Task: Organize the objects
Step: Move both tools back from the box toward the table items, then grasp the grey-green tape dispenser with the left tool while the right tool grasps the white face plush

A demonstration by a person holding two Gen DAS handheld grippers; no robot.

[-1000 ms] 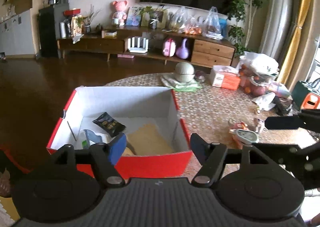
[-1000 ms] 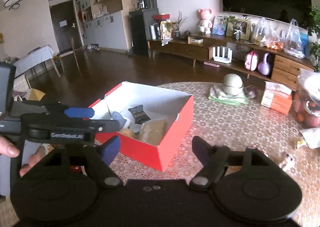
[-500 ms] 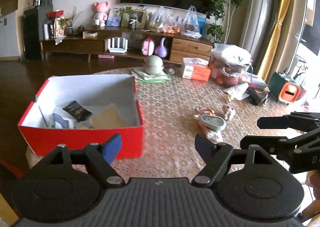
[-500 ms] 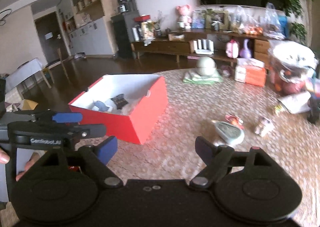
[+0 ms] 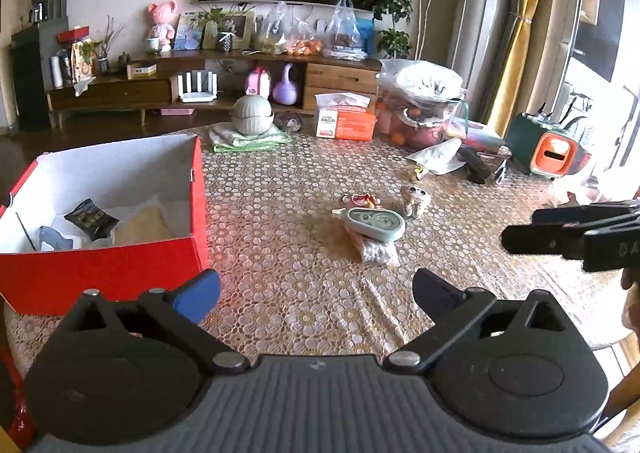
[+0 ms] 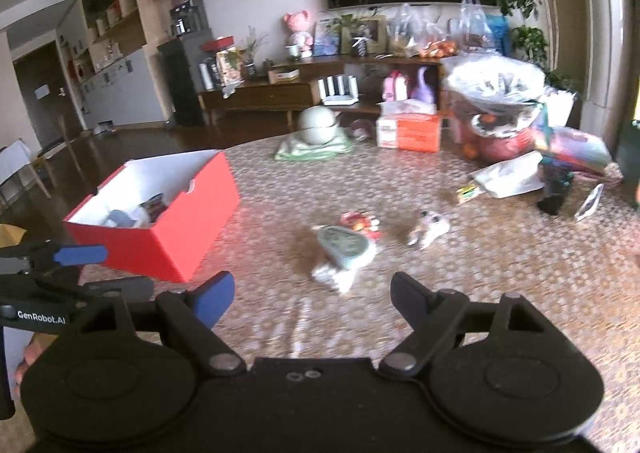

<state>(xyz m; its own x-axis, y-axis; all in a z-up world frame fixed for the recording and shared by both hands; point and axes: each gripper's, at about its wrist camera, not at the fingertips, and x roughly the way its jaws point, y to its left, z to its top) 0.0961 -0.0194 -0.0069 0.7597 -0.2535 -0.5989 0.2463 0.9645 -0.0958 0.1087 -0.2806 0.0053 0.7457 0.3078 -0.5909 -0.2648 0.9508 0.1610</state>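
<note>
Cluttered bench (image 5: 280, 181) — red box (image 5: 120, 273) at 9 o'clock partly filled, green gadget (image 5: 376, 223) and small toys left; left gripper (image 5: 316, 289) opening, right gripper (image 6: 312, 293) wide — both empty.

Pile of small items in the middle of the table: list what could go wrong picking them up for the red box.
1. The green case lies on a bag of white beads; grabbing one may drag or drop the other.
2. Both grippers, left opening and empty, right open and empty, face the same pile and could collide.
3. The little figurine and red packet sit close by and could get knocked across the table, away from the red box.
</note>
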